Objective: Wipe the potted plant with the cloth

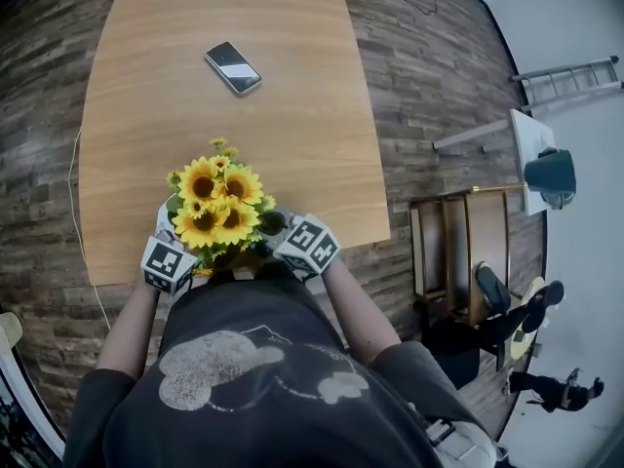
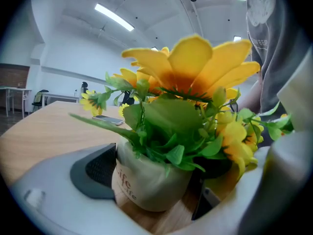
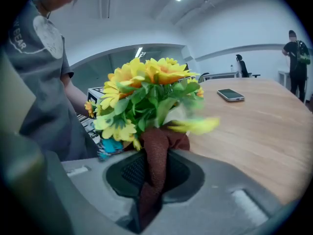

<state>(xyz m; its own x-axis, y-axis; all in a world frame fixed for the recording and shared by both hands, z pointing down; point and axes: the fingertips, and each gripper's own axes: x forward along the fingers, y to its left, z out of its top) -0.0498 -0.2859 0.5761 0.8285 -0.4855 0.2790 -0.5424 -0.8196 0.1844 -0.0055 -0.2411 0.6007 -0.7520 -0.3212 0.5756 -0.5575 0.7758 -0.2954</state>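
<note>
The potted plant, yellow sunflowers with green leaves in a cream pot, stands at the table's near edge right in front of me. My left gripper is shut on the pot, one dark pad against each side. My right gripper is shut on a brown cloth, whose upper end presses into the leaves and lower blooms from the right. In the head view only the two marker cubes show, left and right, on either side of the flowers.
A smartphone lies farther back on the wooden table. Right of the table are a wooden frame and a white stand with a dark object. A person stands far off at lower right.
</note>
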